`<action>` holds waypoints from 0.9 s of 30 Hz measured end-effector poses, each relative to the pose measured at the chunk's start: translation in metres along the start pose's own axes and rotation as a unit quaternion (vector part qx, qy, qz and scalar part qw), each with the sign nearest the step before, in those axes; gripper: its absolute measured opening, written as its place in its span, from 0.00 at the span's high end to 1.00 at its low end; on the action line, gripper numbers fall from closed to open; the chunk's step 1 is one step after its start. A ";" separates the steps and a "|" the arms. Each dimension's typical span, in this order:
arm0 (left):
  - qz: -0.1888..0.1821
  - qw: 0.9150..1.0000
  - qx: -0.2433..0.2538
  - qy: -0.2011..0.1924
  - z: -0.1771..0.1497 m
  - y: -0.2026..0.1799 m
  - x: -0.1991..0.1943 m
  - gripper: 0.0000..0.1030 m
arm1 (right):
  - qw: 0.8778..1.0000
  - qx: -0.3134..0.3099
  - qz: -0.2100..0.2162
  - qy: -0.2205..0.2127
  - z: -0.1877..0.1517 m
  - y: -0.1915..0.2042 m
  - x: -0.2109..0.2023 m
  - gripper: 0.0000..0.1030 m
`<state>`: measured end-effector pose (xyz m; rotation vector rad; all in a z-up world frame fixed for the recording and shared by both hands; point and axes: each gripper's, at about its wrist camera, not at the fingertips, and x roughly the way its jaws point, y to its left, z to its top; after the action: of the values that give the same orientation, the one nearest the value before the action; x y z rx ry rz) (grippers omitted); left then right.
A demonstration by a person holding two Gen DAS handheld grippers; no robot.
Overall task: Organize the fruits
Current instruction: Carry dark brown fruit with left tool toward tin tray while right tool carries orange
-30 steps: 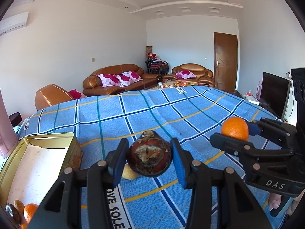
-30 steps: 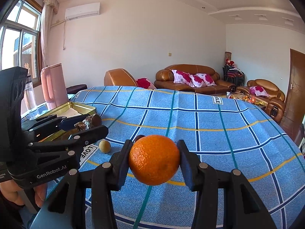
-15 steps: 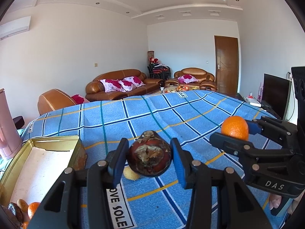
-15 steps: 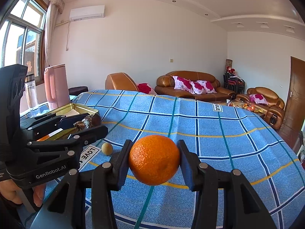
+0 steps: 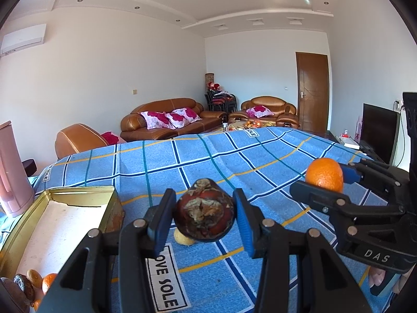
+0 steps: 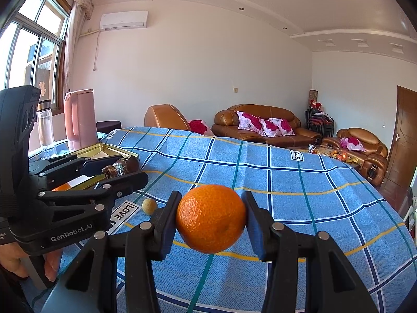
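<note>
My left gripper [image 5: 204, 217] is shut on a dark red-brown mangosteen [image 5: 205, 215] and holds it above the blue checked tablecloth. My right gripper [image 6: 211, 219] is shut on an orange [image 6: 211, 218], also held above the cloth. In the left wrist view the right gripper [image 5: 325, 180] with the orange [image 5: 324, 174] is at the right. In the right wrist view the left gripper [image 6: 122, 169] with the mangosteen [image 6: 121, 168] is at the left. A small yellow-tan fruit [image 6: 149, 205] lies on the cloth below the left gripper; it also shows in the left wrist view [image 5: 183, 239].
A gold tin tray [image 5: 78, 191] stands at the left, with several small fruits [image 5: 39, 281] in its near corner. A pink jug [image 6: 78, 118] and a clear bottle [image 6: 46, 125] stand beyond it. Sofas, a door and a TV [image 5: 378, 130] are far behind.
Both grippers have tilted upward a little with their fruits still held; more ceiling shows and the tray has shifted right in the left wrist view.
</note>
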<state>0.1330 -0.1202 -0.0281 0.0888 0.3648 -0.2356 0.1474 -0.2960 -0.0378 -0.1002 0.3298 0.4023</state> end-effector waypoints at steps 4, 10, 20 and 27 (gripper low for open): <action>0.003 1.000 -0.003 0.001 -0.001 0.004 -0.001 0.55 | 1.000 -0.006 -0.003 0.003 0.000 0.003 0.001 0.52; 0.010 1.000 -0.009 0.003 -0.003 0.011 -0.007 0.55 | 1.000 -0.009 0.004 0.004 0.001 0.013 0.002 0.52; 0.028 1.000 -0.007 -0.010 -0.009 0.022 -0.024 0.55 | 1.000 -0.011 0.016 0.011 0.003 0.032 0.006 0.52; 0.041 0.999 -0.009 -0.015 -0.012 0.035 -0.036 0.55 | 0.999 -0.017 0.035 0.015 0.006 0.051 0.012 0.52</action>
<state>0.1049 -0.0774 -0.0251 0.0813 0.3327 -0.1528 0.1386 -0.2438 -0.0376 -0.1284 0.3570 0.4761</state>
